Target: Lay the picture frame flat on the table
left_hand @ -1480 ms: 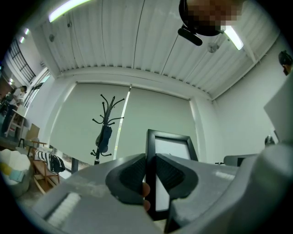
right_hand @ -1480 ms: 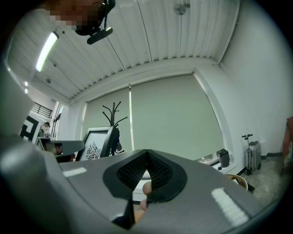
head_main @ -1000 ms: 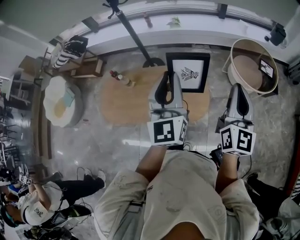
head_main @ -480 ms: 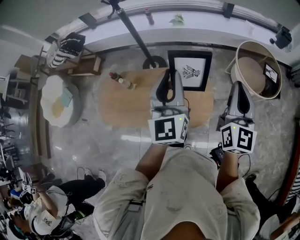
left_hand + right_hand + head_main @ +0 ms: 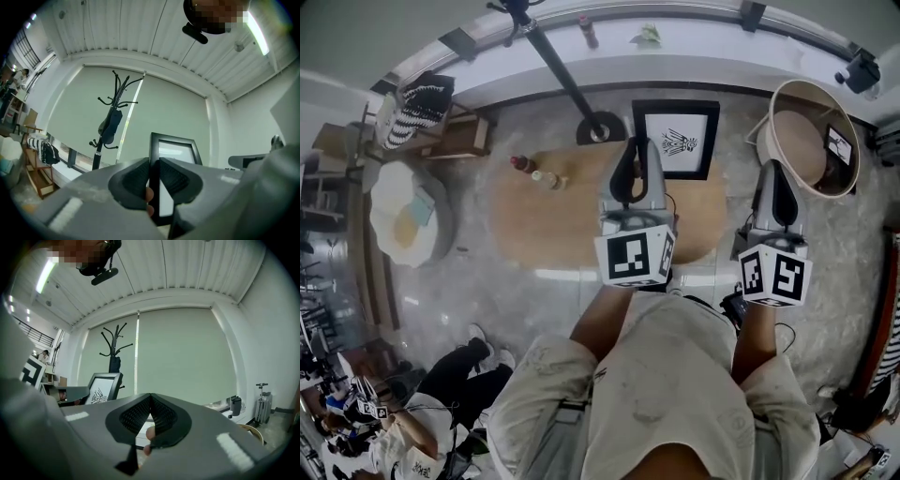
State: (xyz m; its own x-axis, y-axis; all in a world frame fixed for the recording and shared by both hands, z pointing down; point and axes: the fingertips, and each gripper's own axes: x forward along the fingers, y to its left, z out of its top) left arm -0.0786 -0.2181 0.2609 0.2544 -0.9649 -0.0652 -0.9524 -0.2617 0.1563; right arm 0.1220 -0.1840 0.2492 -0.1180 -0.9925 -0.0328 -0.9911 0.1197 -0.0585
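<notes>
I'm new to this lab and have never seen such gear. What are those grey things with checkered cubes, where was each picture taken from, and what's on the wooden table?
No robot here: a person holds a hand-operated gripper in each hand; the patterned cubes are part of them. The head view comes from a camera on the person's head, looking down. The other two come from cameras riding on each gripper, looking along its tongs. On the oval wooden table are an upright picture frame at the far side and a few small bottles. The left gripper has its tongs slightly apart; the frame shows through the gap but seems to be beyond them, not gripped. The right gripper has its tongs together and empty.
</notes>
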